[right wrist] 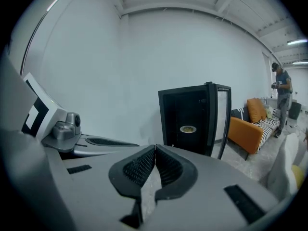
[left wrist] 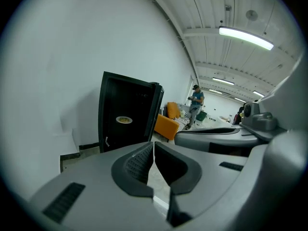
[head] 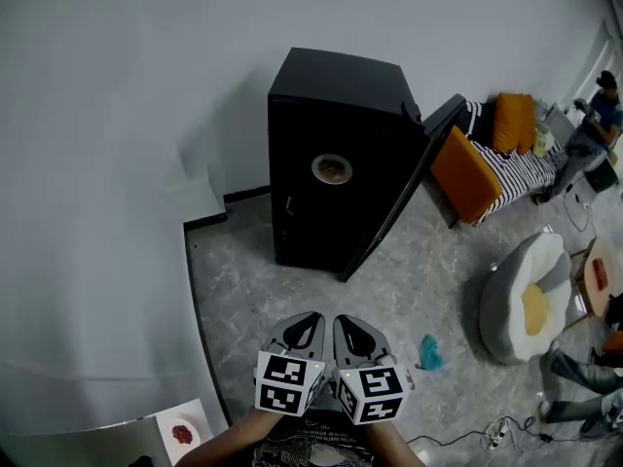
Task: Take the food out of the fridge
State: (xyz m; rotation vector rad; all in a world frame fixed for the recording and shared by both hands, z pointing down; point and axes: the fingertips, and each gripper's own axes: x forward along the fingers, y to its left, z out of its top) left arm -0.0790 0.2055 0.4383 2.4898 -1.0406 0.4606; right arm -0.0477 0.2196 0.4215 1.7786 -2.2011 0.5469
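While facing the fridge [head: 321,105] from well apart, holds the left gripper [head: 304,327] and the right gripper [head: 352,329] side by side above the grey floor [head: 292,295]. Shows left jaws clenched, tips meeting, with nothing between; shows right jaws likewise clenched and empty. Places the black fridge upright at the floor's far edge, against the white wall [head: 117,115], with its door [right wrist: 220,121] swung open. Locates the plate of food [head: 332,169] on a shelf inside the fridge, about mid height, well apart from both grippers. Sets an orange sofa [head: 465,171] just beyond the open door.
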